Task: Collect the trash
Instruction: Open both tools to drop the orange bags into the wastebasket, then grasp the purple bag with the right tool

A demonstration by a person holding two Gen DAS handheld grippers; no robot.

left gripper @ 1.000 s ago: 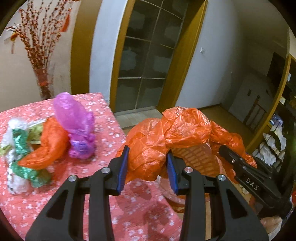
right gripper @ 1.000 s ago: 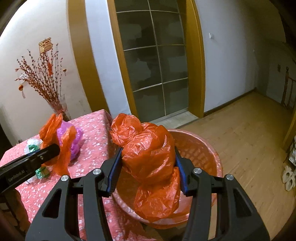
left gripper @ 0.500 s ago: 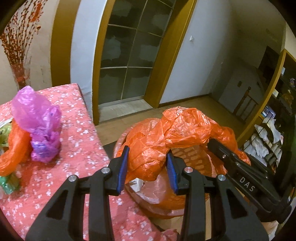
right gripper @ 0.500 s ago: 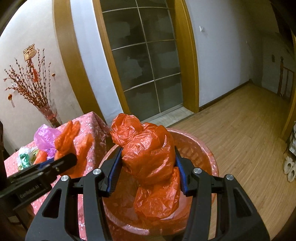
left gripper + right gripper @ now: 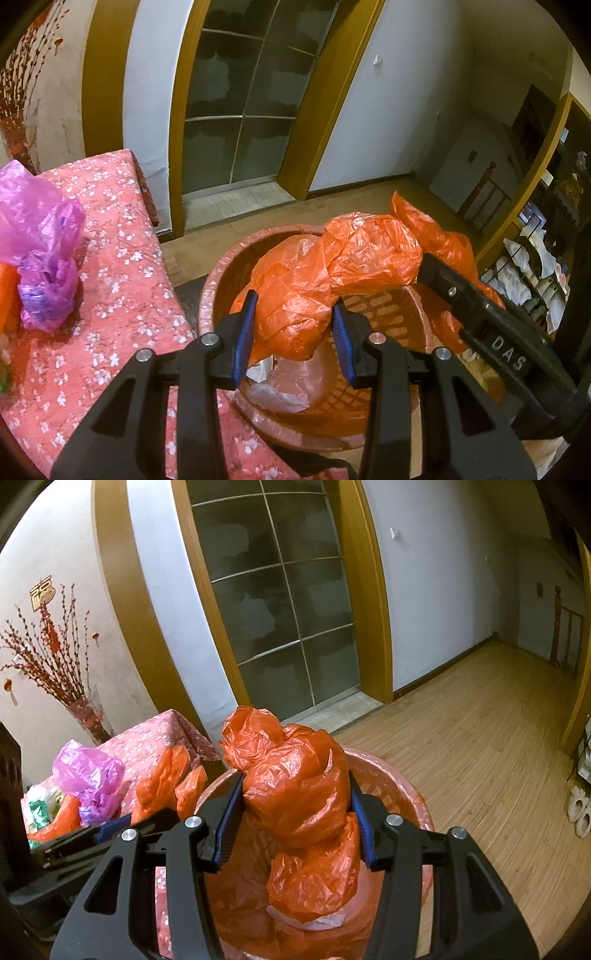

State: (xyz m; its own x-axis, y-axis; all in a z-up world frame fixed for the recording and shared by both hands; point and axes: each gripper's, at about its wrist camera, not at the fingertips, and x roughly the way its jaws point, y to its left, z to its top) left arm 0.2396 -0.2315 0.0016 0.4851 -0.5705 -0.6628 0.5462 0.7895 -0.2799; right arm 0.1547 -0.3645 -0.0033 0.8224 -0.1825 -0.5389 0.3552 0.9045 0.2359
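My left gripper point(image 5: 293, 334) is shut on an orange plastic bag point(image 5: 295, 295) and holds it over the red basket point(image 5: 221, 266) beside the table. My right gripper point(image 5: 295, 814) is shut on another crumpled orange plastic bag point(image 5: 299, 794), also over the basket point(image 5: 399, 775). The right gripper shows at the right of the left wrist view point(image 5: 491, 332); the left gripper shows at the lower left of the right wrist view point(image 5: 110, 830). Clear plastic point(image 5: 280, 391) lies inside the basket.
A table with a pink flowered cloth point(image 5: 122, 280) stands left of the basket. A purple bag point(image 5: 40, 240) and more bags point(image 5: 48, 812) lie on it. A vase of red branches point(image 5: 85, 716) stands at its back. Glass door and wooden floor point(image 5: 480, 720) lie beyond.
Both grippers have carried their orange bags from beside the table to over the basket. The table pile has slid left in both views.
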